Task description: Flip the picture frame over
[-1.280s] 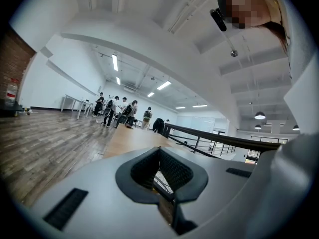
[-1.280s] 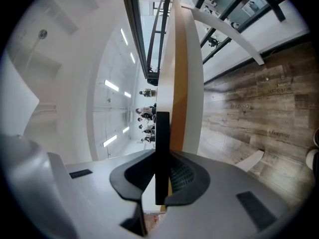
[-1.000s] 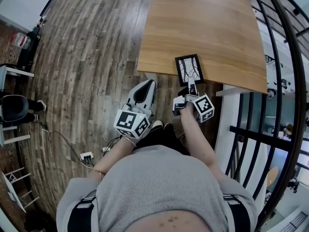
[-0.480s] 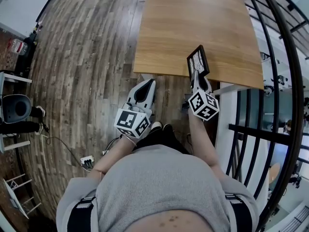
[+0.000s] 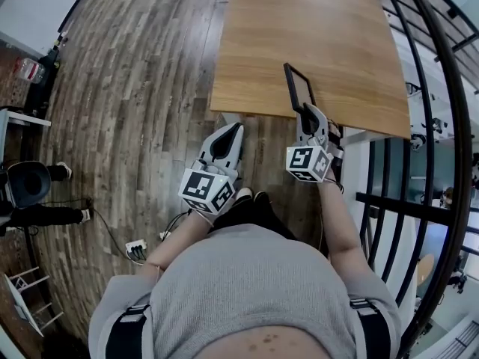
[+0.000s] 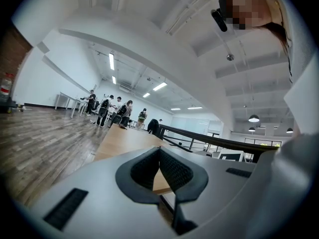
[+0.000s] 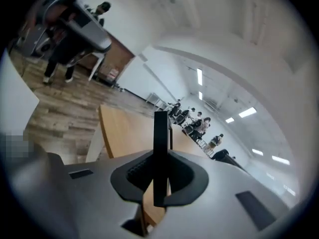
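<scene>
The black picture frame (image 5: 297, 87) is lifted off the wooden table (image 5: 314, 28) near its front edge. It stands on edge and leans, so I see its dark rim and little of its face. My right gripper (image 5: 307, 115) is shut on the frame's near edge. In the right gripper view the frame (image 7: 160, 133) runs as a thin upright black bar between the pads of the right gripper (image 7: 160, 183). My left gripper (image 5: 229, 133) hangs shut and holds nothing, off the table's front edge over the floor. In its own view the left gripper (image 6: 160, 185) looks level along the table (image 6: 122, 138).
A black metal railing (image 5: 441, 126) curves along the right of the table. Wooden plank floor lies to the left, with a power strip and cables (image 5: 135, 245) and a chair (image 5: 26, 182). Several people stand far off (image 6: 107, 108).
The frame lay flat and face up at the table edge. My right gripper has risen and rolled, turning the frame up onto its edge and past it. The left gripper has stayed put.
</scene>
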Motion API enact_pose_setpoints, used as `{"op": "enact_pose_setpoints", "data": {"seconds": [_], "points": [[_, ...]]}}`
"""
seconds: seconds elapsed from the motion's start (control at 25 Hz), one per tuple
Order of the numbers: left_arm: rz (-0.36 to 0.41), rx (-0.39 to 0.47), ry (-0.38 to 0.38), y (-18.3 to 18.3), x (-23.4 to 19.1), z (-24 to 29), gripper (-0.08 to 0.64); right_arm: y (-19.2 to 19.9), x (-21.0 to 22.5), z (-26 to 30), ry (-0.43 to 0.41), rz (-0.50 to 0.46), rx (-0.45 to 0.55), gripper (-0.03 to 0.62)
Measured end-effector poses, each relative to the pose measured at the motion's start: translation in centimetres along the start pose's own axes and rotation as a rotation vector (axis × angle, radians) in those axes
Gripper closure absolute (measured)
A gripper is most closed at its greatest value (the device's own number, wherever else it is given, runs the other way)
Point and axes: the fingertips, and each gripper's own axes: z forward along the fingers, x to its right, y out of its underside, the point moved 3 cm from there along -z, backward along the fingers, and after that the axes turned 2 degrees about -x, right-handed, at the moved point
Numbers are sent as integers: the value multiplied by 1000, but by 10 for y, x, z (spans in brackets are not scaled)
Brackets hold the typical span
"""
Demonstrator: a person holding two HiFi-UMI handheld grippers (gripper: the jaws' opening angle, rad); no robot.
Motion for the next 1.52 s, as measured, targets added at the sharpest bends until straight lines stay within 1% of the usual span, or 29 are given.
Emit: {"op": "enact_pose_setpoints", "data": {"seconds": [0.08,0.16,0.32,0.4,0.56,0.72,0.96,1.16,1.36,1.52], "points": [[-4,0,-4,1,-1,-1,554,3,-10,4,-29,-123,-15,531],[-8,1,-8,2,-2,-2,554,8,-19,9,-54,-210,-41,531],[-11,2,-9,2,-3,-4,554,19,-34,16,-105,-316,-112,531],[-12,2,-13,2,-5,-5,554,24,-43,18,-131,-384,-144,531],[-9,2,-16,2,-5,-5,554,31,-60,22,-140,-535,-192,531],[-11,6,-17,1,-5,-6,554,37,-77,27,-149,-636,-224,529],[-8,-2,-13,4,-2,-4,554,47,-94,34,-166,-668,-248,520],[-6,0,-16,2,-4,-6,554,55,-108,40,-169,-634,-243,490],[-5,-4,-17,3,-3,-7,554,54,-109,46,-146,-620,-220,485],[-1,-5,-15,3,1,-6,554,55,-102,45,-129,-634,-249,481]]}}
